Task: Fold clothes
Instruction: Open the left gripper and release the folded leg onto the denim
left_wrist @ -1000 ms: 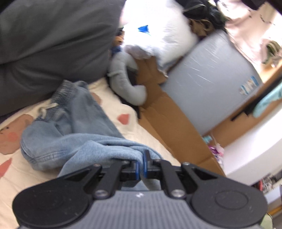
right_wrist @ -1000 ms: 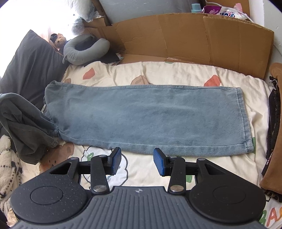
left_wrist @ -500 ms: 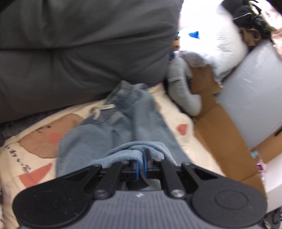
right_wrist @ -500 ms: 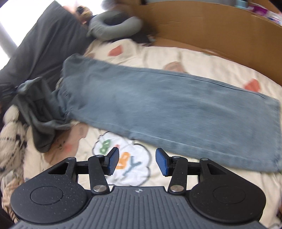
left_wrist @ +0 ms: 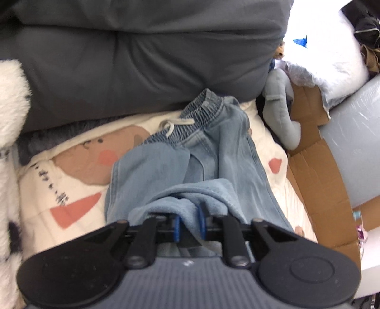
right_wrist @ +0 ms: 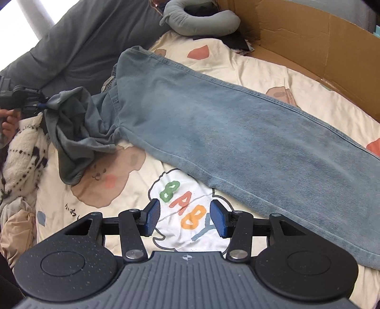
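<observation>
Light blue jeans (right_wrist: pixel 213 118) lie stretched out on the cartoon-print bedsheet (right_wrist: pixel 106 190), with one leg running to the right. The other leg is folded back toward the elastic waistband (left_wrist: pixel 201 111) and its white drawstring (left_wrist: pixel 173 124). My left gripper (left_wrist: pixel 189 225) has that leg's cloth bunched between its blue pads; its jaws are opening, and the cloth still hangs from them. In the right wrist view the left gripper (right_wrist: pixel 40 104) sits at the far left with the cloth pulled up to it. My right gripper (right_wrist: pixel 185 218) hovers open over the sheet's "BABY" print, nothing between its fingers.
Dark grey pillows (left_wrist: pixel 142 59) border the waistband end. A grey neck pillow (right_wrist: pixel 201 21) and a cardboard wall (right_wrist: pixel 308 35) line the far side. A white fluffy blanket (right_wrist: pixel 21 147) lies at the left edge, beside a person's hand (right_wrist: pixel 8 123).
My left gripper carried the jeans leg down toward the waistband, and its pads have parted a little around the cloth. The right gripper rolled and shifted, so the jeans now run diagonally.
</observation>
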`<action>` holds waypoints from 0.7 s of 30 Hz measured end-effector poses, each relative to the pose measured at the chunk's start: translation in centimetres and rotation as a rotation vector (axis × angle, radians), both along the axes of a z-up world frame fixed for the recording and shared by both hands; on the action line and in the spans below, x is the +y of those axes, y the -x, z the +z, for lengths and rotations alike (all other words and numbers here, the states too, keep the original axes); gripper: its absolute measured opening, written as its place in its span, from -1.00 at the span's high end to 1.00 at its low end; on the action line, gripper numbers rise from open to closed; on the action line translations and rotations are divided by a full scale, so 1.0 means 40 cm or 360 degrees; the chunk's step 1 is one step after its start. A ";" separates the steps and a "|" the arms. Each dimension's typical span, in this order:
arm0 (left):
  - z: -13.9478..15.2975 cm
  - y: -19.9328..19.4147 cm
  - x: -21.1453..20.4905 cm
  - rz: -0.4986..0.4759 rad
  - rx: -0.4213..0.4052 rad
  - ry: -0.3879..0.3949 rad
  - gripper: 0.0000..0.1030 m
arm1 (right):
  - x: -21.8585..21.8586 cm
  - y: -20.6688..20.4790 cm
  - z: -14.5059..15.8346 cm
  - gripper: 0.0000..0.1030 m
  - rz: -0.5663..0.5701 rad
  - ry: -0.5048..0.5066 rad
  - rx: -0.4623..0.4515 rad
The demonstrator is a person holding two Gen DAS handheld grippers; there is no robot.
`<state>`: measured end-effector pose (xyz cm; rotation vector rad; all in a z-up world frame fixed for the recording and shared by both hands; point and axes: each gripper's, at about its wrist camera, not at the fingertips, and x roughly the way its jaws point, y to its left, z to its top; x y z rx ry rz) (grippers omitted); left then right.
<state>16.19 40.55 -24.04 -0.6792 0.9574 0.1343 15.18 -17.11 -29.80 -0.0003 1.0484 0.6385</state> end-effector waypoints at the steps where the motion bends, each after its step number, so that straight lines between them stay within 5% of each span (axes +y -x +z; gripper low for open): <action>1: 0.012 0.010 -0.004 -0.0001 0.0028 0.0001 0.36 | -0.003 0.001 0.004 -0.04 -0.0007 -0.0002 -0.0007; 2: 0.025 0.023 -0.007 0.0010 0.0051 0.0012 0.26 | -0.004 0.001 0.007 -0.04 -0.0014 -0.0003 -0.0012; 6: 0.077 0.084 -0.019 0.0021 -0.0012 0.0044 -0.71 | -0.013 0.002 0.015 -0.04 -0.0040 -0.0014 -0.0022; 12: 0.093 0.152 -0.055 -0.0096 -0.0003 -0.0012 -0.72 | -0.012 0.006 0.016 -0.04 -0.0041 -0.0029 -0.0028; 21: -0.028 0.184 -0.117 -0.0226 0.0089 -0.0120 -0.66 | -0.025 0.010 0.009 -0.04 -0.0062 -0.0045 -0.0024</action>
